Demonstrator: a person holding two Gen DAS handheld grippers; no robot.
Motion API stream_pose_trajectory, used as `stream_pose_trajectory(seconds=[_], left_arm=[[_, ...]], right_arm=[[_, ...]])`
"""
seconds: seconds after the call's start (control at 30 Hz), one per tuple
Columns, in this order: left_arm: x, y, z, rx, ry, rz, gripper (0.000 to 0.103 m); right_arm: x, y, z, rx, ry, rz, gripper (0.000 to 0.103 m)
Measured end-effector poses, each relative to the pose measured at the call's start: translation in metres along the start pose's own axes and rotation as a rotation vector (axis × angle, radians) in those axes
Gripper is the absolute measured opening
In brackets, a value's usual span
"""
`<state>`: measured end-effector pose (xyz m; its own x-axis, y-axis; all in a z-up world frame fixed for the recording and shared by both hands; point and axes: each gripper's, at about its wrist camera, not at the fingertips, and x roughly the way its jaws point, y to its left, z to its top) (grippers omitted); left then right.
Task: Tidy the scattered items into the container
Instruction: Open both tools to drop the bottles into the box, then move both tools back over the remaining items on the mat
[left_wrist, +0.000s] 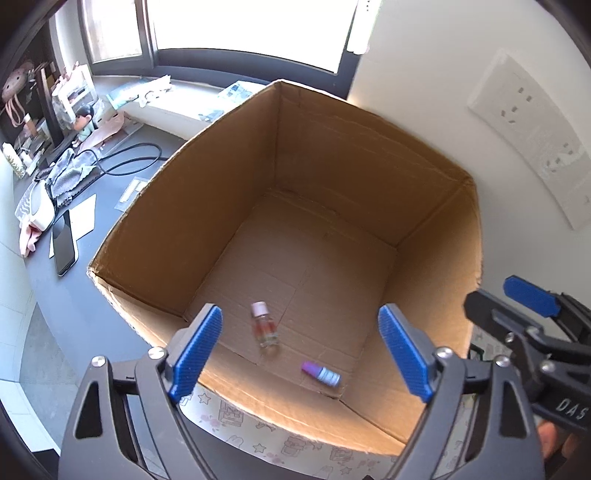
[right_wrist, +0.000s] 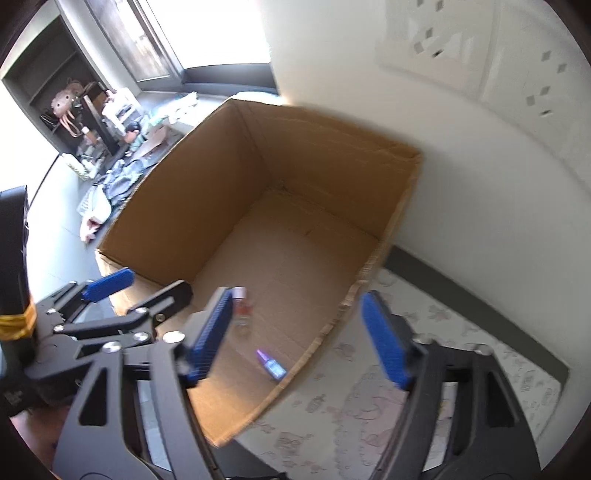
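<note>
While both grippers hang over the open cardboard box (left_wrist: 229, 177), nothing is held in either. Left gripper (left_wrist: 301, 350) is spread wide, blue pads far apart w/ only the box floor showing between them. Right gripper (right_wrist: 295, 339) is likewise wide open, one finger over the box interior, the other out past the box's rim above the patterned mat (right_wrist: 424, 332).

Inside the box, 2 small items lie on the floor near the closest wall. A clear glass bottle (left_wrist: 264, 326) w/ pale pink cap and reddish liquid lies on its side, cap pointing toward the far wall. Just beside it, nearer the corner, a small purple-capped tube (left_wrist: 320, 374) w/ a blue-white label also lies flat. They're close together but apart, not touching. From the right wrist view both look blurred; the bottle (right_wrist: 242, 314) sits partly behind the right gripper's blue pad, the tube (right_wrist: 271, 363) near the box's edge.

Box stands upright, flaps off or folded out of sight, pushed up against a white wall w/ a socket panel (left_wrist: 532, 136). To its left, a dark desk (left_wrist: 74, 295) carries a phone (left_wrist: 63, 245) face up, white paper under it, a black cable (left_wrist: 129, 158), grey cloth and misc clutter toward the window (left_wrist: 251, 29).
</note>
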<state>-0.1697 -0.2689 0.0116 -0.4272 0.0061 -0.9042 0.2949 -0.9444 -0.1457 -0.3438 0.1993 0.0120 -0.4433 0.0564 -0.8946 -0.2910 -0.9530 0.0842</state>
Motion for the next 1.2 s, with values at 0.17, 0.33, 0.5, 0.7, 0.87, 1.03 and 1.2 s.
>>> stream_pose_trajectory(seconds=[0.17, 0.33, 0.5, 0.7, 0.87, 1.03, 1.2], left_arm=[[-0.01, -0.013, -0.007, 0.028, -0.014, -0.016, 0.102], [-0.02, -0.034, -0.01, 0.067, -0.031, -0.022, 0.103], [-0.025, -0.055, -0.014, 0.093, -0.035, -0.024, 0.103], [-0.034, -0.08, -0.017, 0.131, -0.05, -0.041, 0.103], [-0.041, -0.103, -0.021, 0.168, -0.062, -0.061, 0.103], [-0.043, -0.121, -0.025, 0.201, -0.068, -0.067, 0.103], [-0.043, -0.14, -0.032, 0.243, -0.063, -0.084, 0.103]], right_arm=[[-0.018, -0.017, -0.01, 0.034, -0.028, 0.026, 0.091], [-0.034, -0.04, -0.023, 0.055, -0.066, -0.009, 0.103], [-0.048, -0.065, -0.034, 0.094, -0.077, -0.027, 0.103], [-0.064, -0.081, -0.046, 0.11, -0.094, -0.034, 0.103], [-0.078, -0.094, -0.057, 0.125, -0.111, -0.032, 0.103], [-0.089, -0.108, -0.068, 0.144, -0.121, -0.039, 0.103], [-0.102, -0.123, -0.078, 0.161, -0.134, -0.047, 0.103]])
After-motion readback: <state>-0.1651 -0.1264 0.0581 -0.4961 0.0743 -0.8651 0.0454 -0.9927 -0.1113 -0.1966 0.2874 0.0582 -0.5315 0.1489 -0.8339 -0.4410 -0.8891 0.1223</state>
